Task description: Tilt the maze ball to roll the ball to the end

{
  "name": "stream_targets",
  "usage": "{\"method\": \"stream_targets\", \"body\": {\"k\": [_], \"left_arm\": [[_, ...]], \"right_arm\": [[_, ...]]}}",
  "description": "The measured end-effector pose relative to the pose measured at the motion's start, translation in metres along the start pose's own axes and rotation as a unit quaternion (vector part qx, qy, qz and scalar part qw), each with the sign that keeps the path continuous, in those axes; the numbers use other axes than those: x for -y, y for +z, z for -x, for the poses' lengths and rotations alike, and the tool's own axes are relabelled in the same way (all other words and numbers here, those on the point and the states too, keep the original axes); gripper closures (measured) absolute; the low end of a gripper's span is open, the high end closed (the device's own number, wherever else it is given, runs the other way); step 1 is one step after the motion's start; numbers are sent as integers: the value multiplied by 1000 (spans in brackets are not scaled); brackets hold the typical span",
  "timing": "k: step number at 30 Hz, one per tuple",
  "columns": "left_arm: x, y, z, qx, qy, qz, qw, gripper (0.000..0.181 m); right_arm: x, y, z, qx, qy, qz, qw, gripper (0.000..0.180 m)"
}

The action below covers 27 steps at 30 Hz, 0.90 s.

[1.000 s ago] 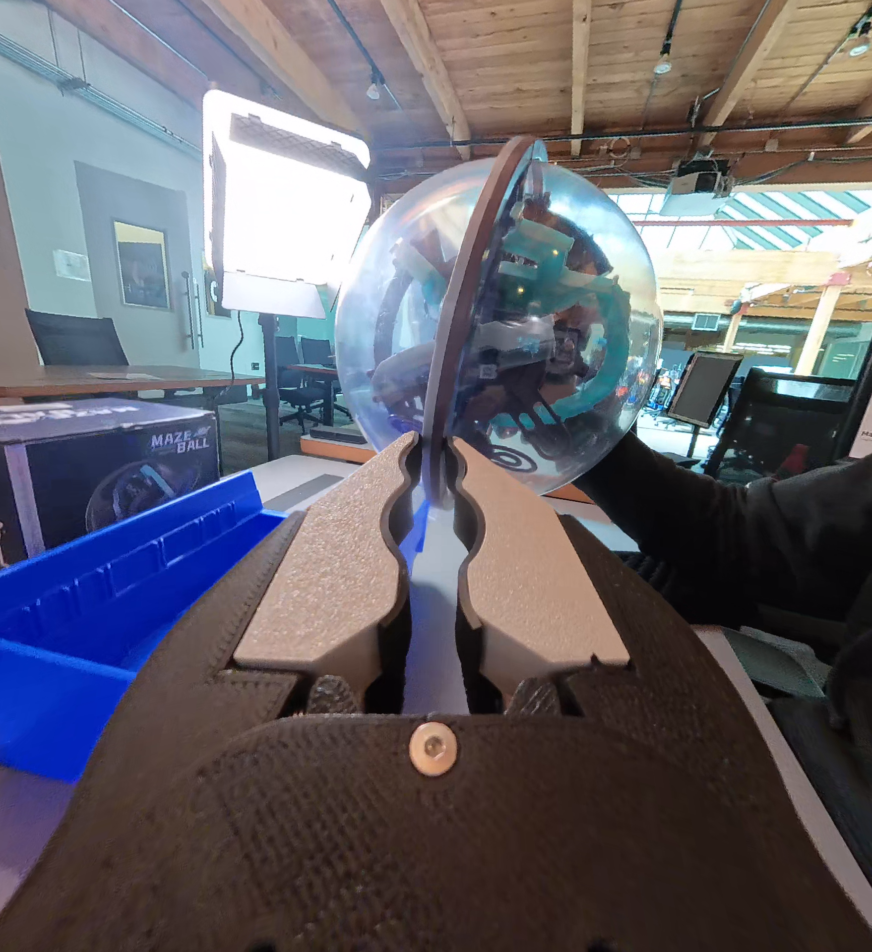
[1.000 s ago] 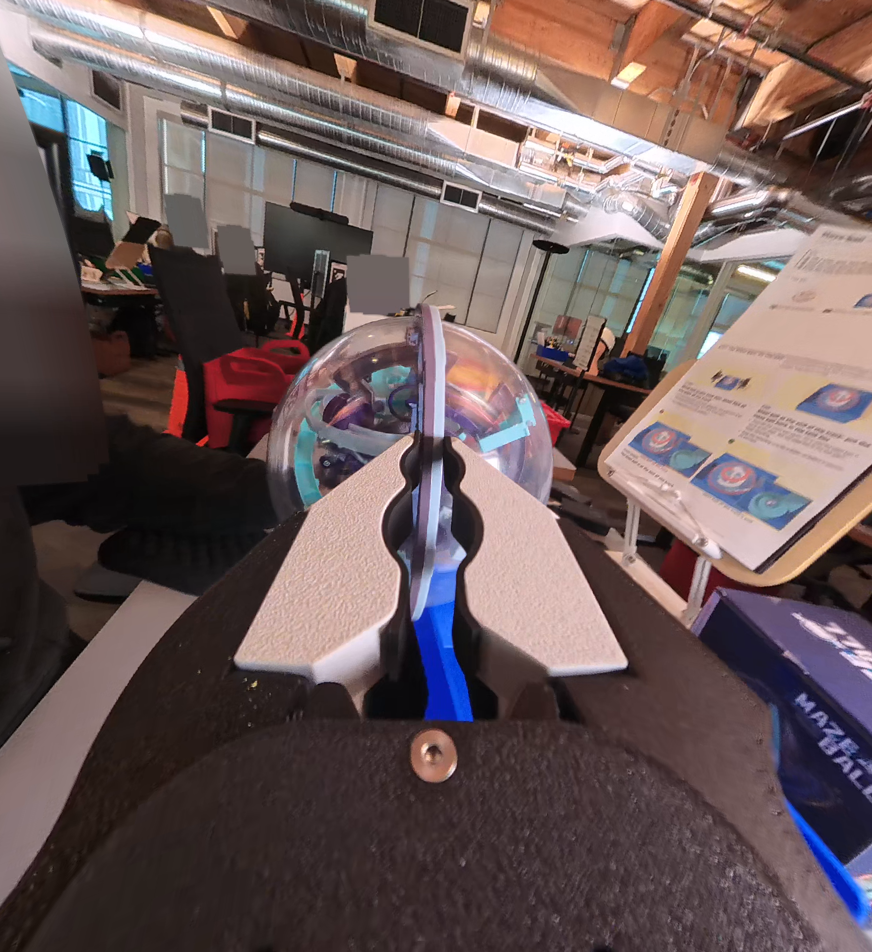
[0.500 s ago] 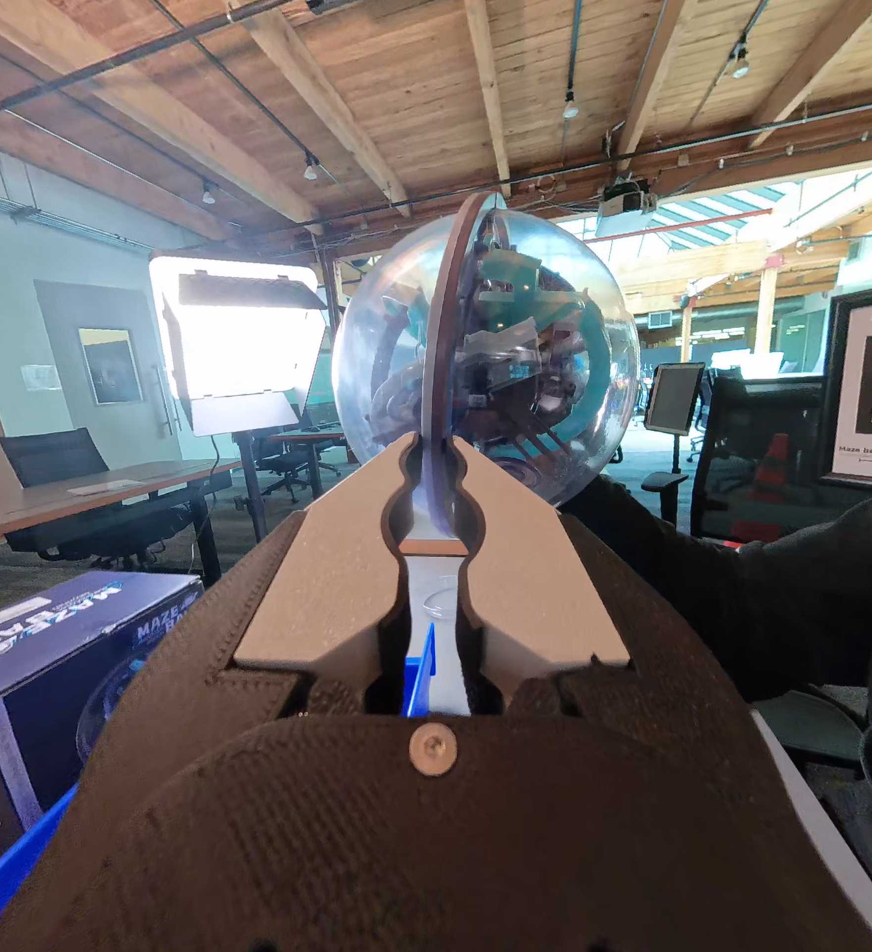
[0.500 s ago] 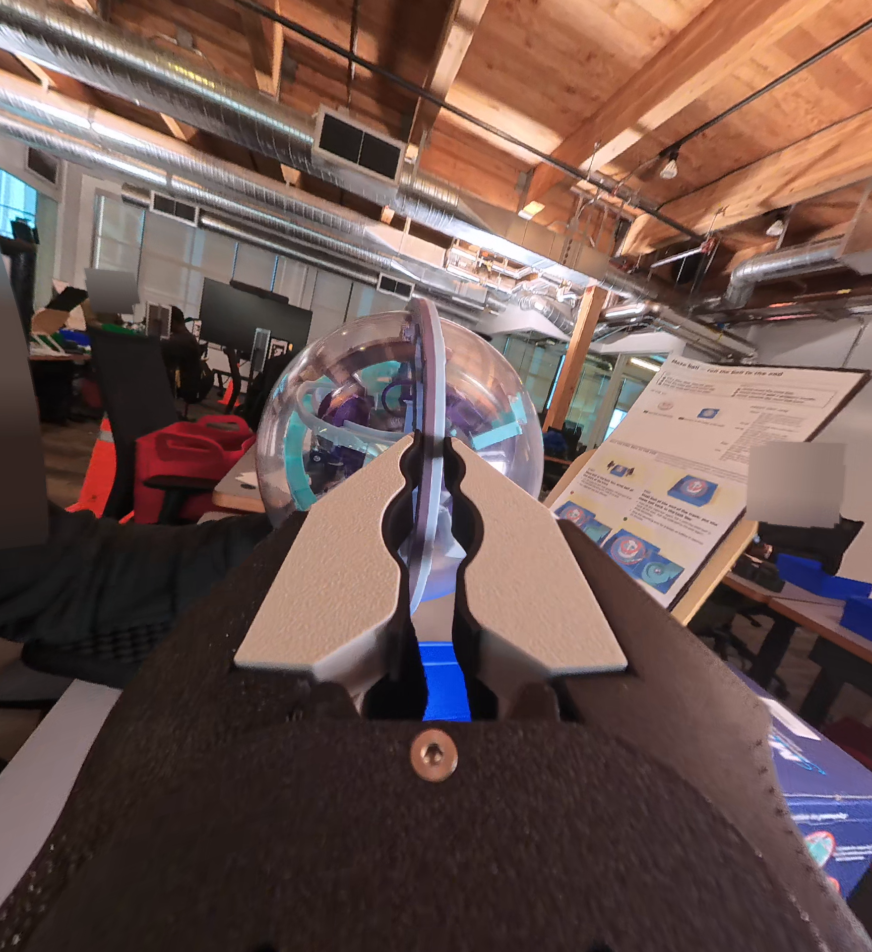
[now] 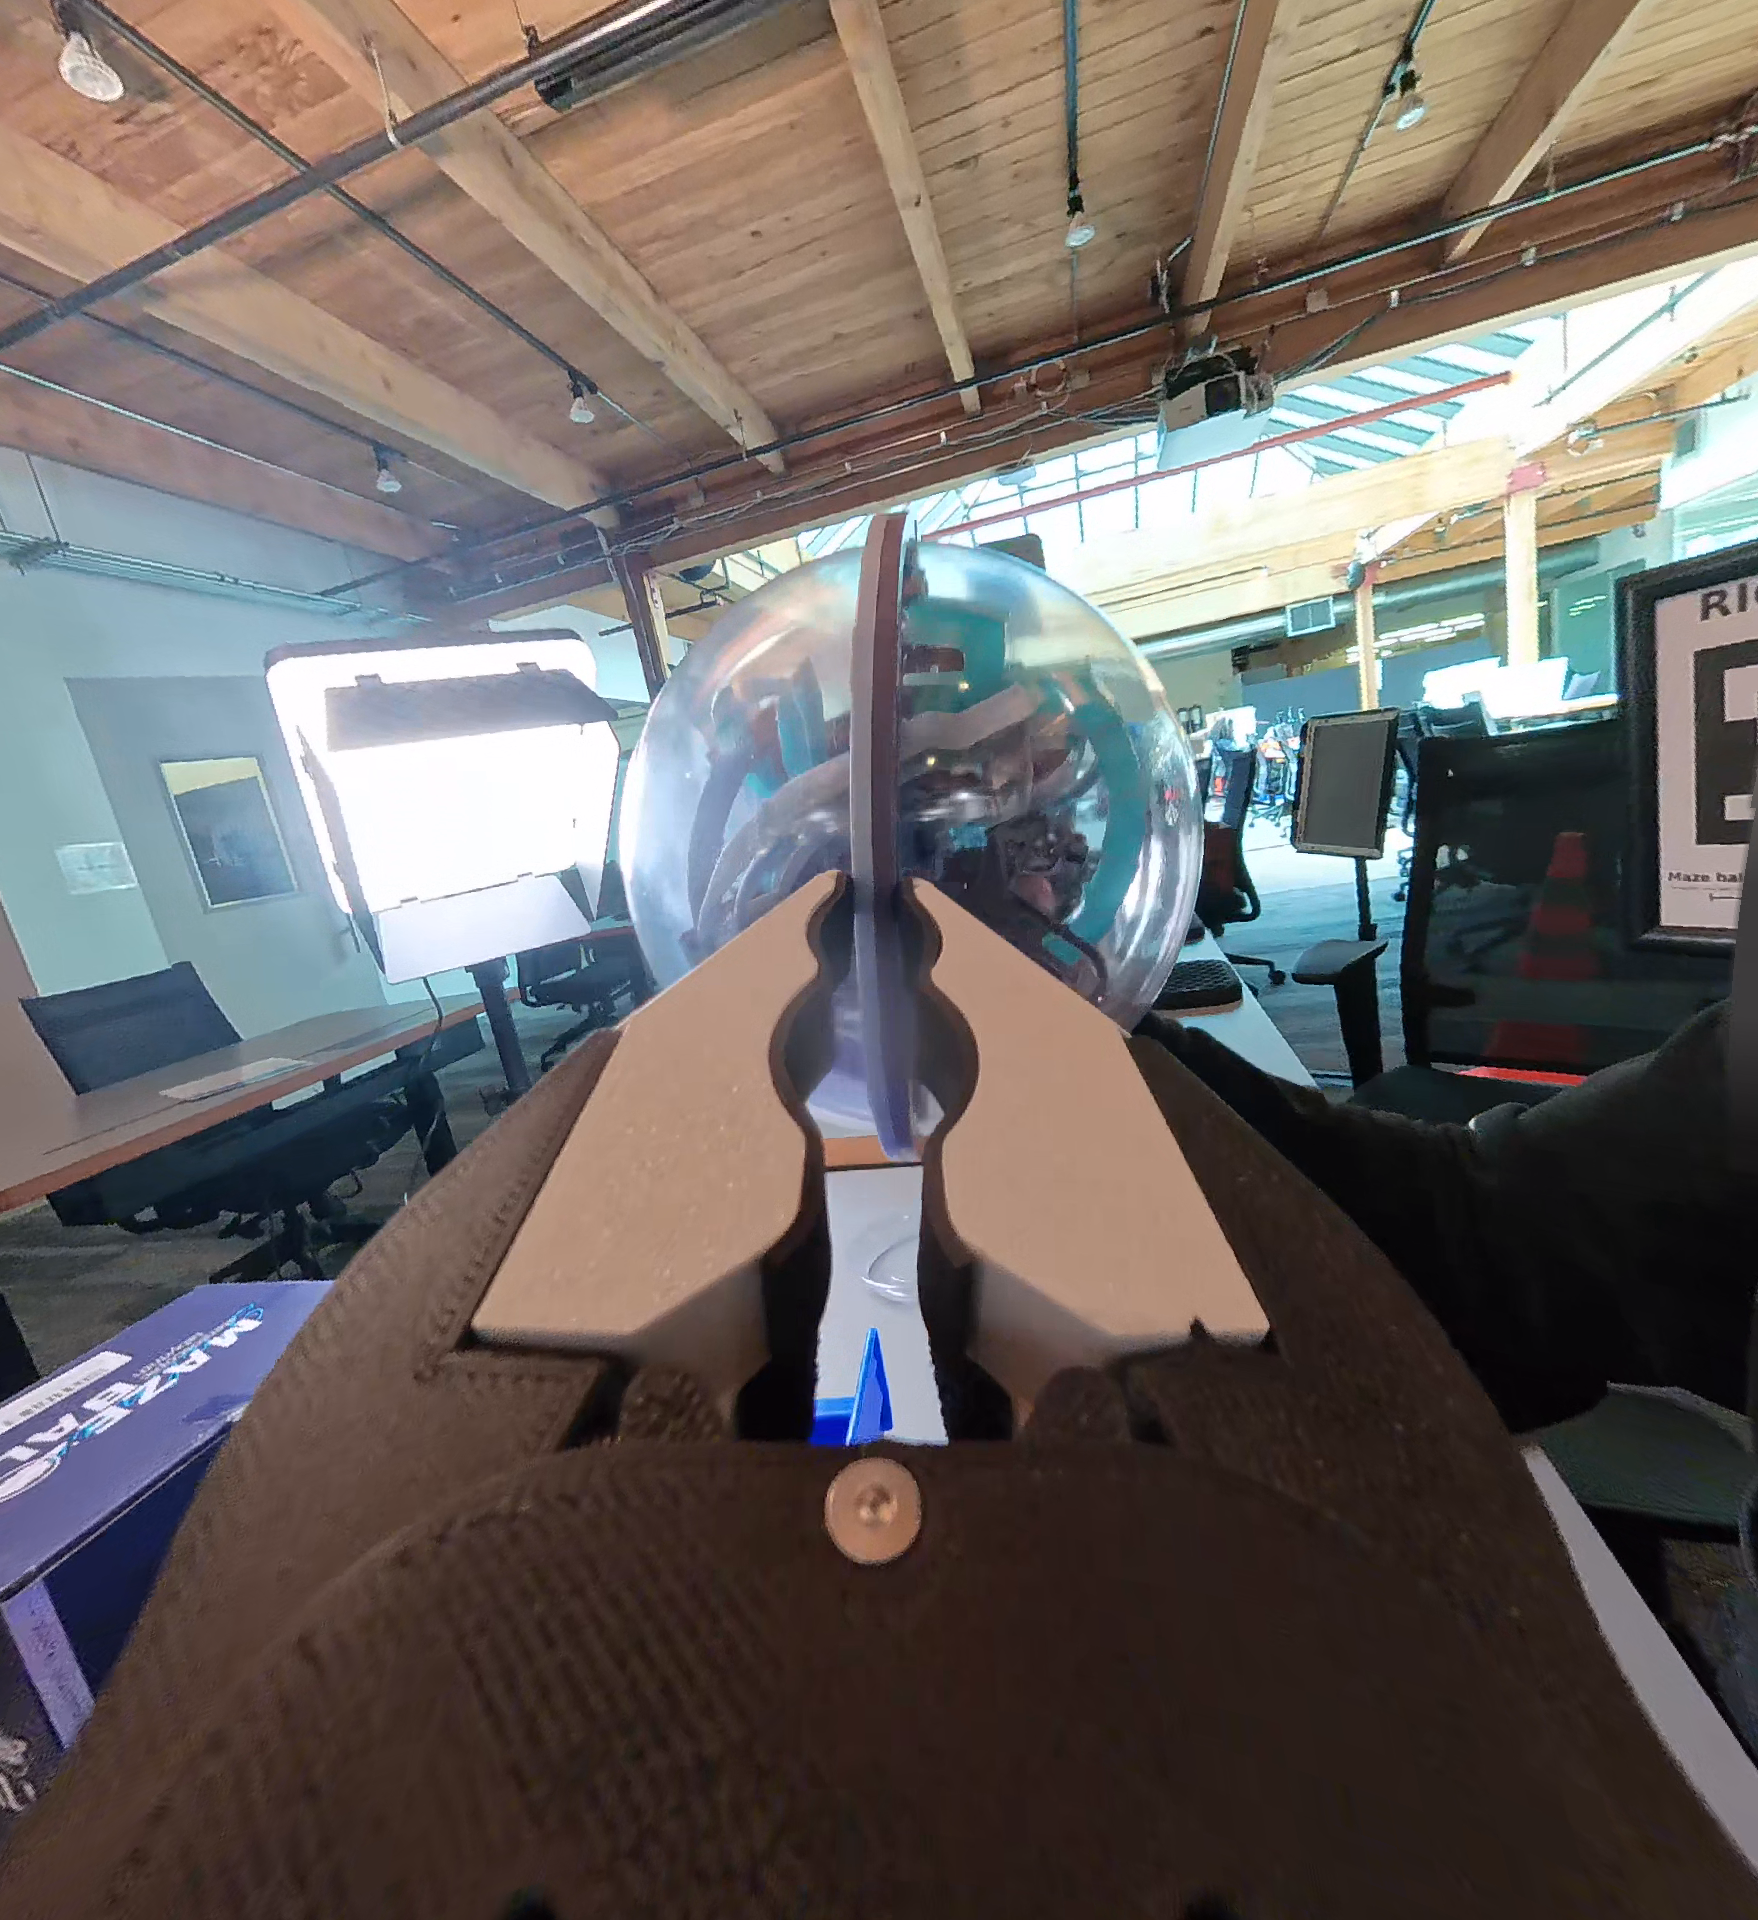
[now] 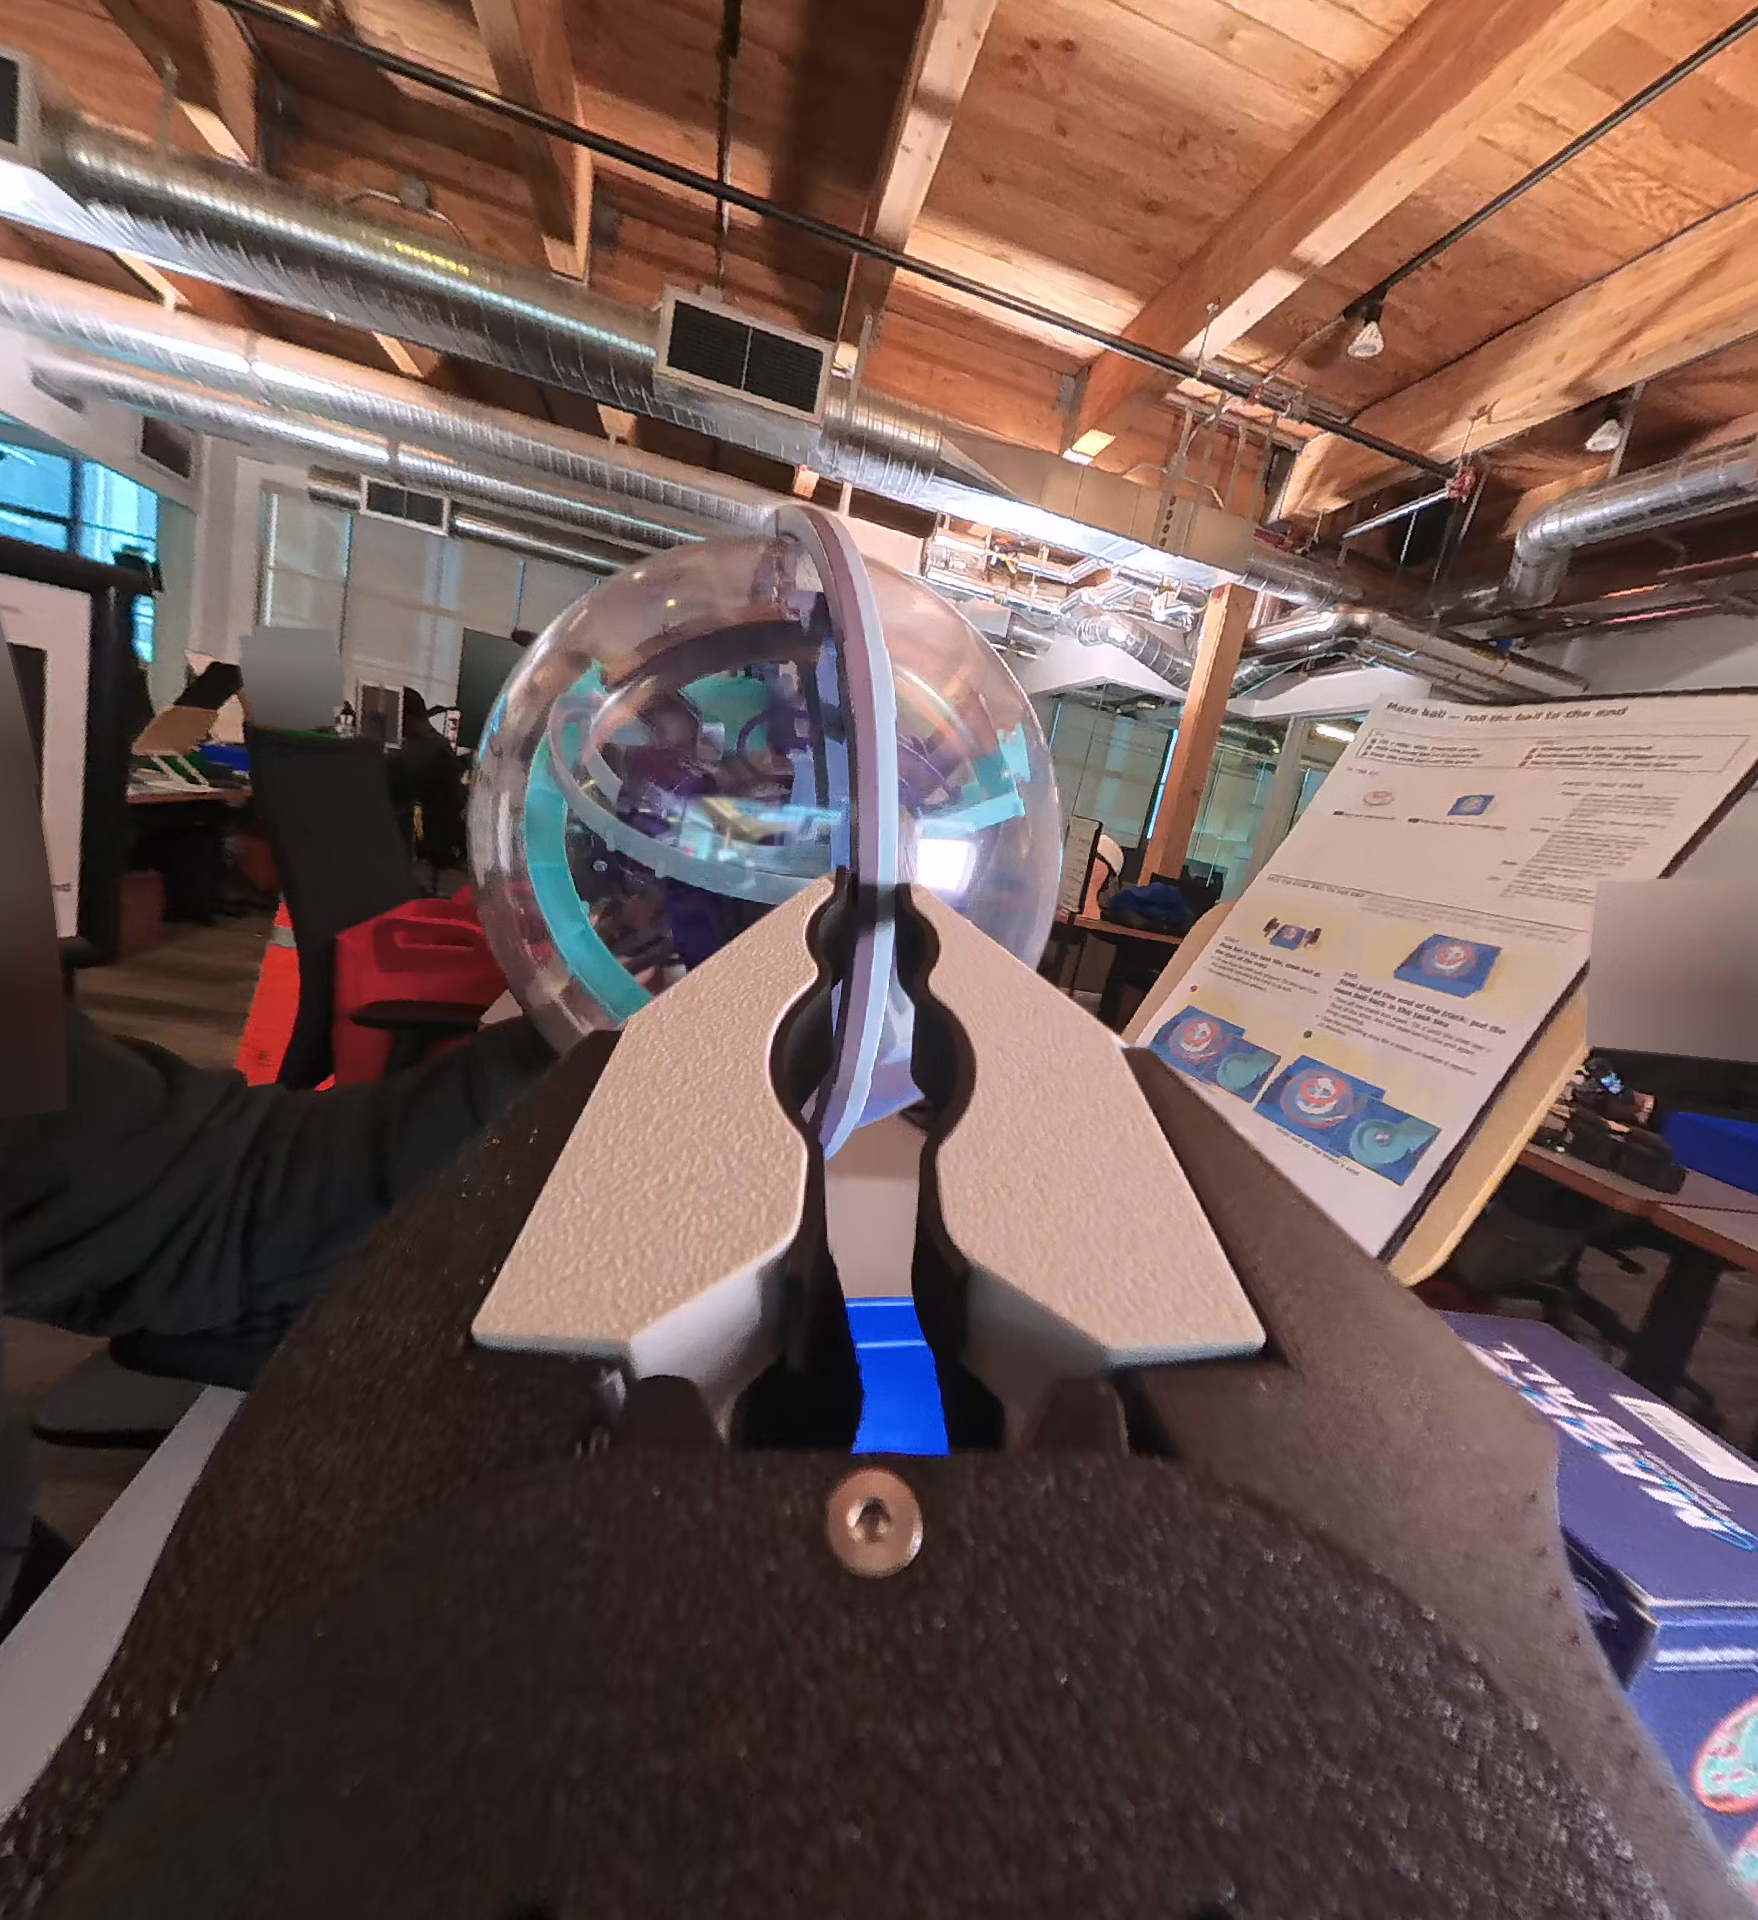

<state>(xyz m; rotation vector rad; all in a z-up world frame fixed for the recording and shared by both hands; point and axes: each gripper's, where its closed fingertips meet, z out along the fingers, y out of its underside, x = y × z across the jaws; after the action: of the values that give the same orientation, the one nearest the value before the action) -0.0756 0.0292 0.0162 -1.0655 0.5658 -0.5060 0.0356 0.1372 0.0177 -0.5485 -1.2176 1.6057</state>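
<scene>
Writing showed on several things, none of it repeated here. In the left wrist view a dark blue box (image 5: 75, 1455) bore large white lettering on its top and side, plus a pale sticker. A black-framed white sign (image 5: 1727, 727) at the right edge carried bold black letters (cut off by the frame edge) above a square code mark. A small paper notice (image 5: 96, 868) hung on the wall, too small to read. In the right wrist view a tilted instruction sheet (image 6: 1477, 935) held a blue heading, fine print and captioned pictures.
</scene>
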Motion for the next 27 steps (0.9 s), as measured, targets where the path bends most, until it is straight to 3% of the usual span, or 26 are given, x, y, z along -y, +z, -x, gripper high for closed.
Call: {"method": "stream_targets", "body": {"k": [12, 27], "left_arm": [[25, -12, -16, -20, 65, -29, 997, 174], [62, 5, -51, -51, 177, 37, 982, 174]], "right_arm": [[-16, 11, 13, 37, -28, -26, 999, 174], [-13, 19, 23, 34, -80, -49, 995, 174]]}}
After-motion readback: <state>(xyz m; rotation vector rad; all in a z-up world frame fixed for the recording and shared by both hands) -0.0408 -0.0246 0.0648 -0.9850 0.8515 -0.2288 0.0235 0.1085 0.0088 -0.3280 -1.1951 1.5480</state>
